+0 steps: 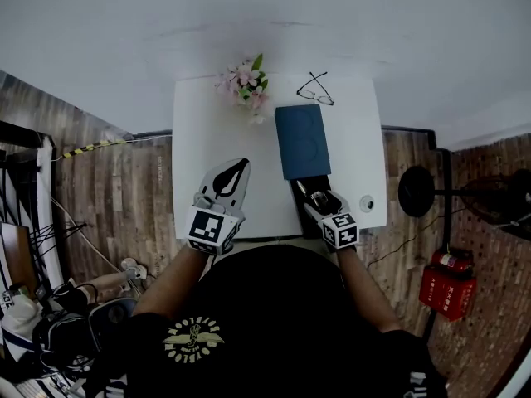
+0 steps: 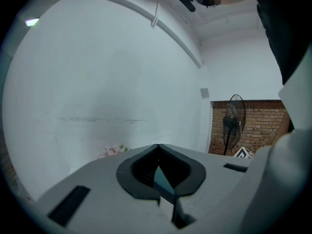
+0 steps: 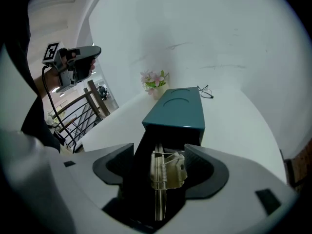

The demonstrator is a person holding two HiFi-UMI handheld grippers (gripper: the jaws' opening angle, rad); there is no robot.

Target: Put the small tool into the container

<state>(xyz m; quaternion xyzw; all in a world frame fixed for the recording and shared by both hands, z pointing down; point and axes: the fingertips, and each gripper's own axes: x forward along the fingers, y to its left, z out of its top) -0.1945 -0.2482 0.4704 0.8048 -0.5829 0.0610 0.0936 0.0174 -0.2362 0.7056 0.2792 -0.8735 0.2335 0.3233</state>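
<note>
A teal box (image 1: 302, 139) lies on the white table (image 1: 207, 139) with its black drawer (image 1: 309, 191) pulled out toward me. In the right gripper view a small metal tool with a spring (image 3: 168, 169) lies inside that drawer (image 3: 145, 147), in front of the teal box (image 3: 178, 108). My right gripper (image 3: 159, 151) hangs over the drawer with its jaws open on either side of the tool; the pads do not press on it. My left gripper (image 1: 236, 168) is raised over the table's left half, tips together and nothing in them (image 2: 157, 146).
Pink flowers (image 1: 246, 81) and a pair of glasses (image 1: 315, 89) sit at the table's far edge. A small round object (image 1: 366, 203) lies near the right front corner. A standing fan (image 1: 423, 191) and a red extinguisher (image 1: 448, 282) are on the floor to the right.
</note>
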